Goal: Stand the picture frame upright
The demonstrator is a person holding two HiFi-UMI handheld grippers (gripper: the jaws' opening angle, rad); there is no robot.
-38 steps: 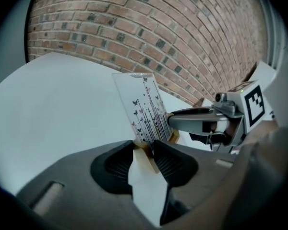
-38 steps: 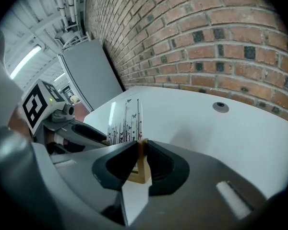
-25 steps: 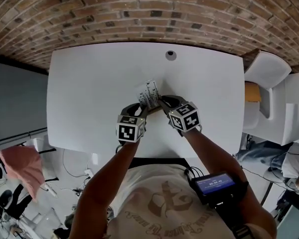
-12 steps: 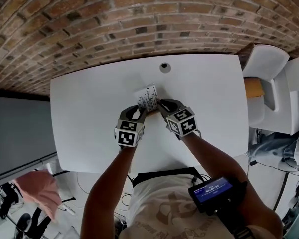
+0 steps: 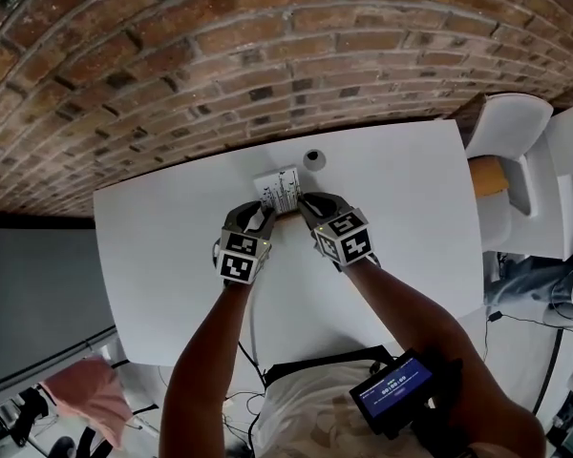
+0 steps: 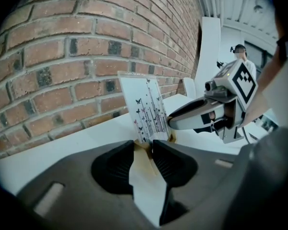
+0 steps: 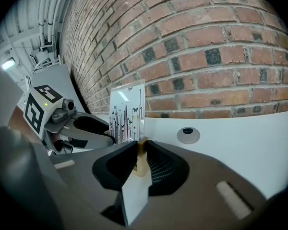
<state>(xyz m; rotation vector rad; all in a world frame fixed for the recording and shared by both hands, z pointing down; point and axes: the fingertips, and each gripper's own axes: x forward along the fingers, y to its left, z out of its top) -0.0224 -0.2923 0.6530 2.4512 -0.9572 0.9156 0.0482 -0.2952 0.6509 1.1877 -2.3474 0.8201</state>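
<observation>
The picture frame is a small clear panel printed with black stems and butterflies. It stands upright on the white table, close to the brick wall. My left gripper is shut on its lower left edge, and my right gripper is shut on its lower right edge. In the left gripper view the picture frame rises above the jaws, which pinch its pale wooden bottom; the right gripper reaches in opposite. The right gripper view shows the picture frame pinched the same way.
A round grey cable port sits in the table just right of the frame, near the brick wall. A white chair stands off the table's right end. A screen device is strapped on the right forearm.
Both grippers have carried the frame farther across the table, toward the wall and the cable port. The head view has tilted up and shows more wall.
</observation>
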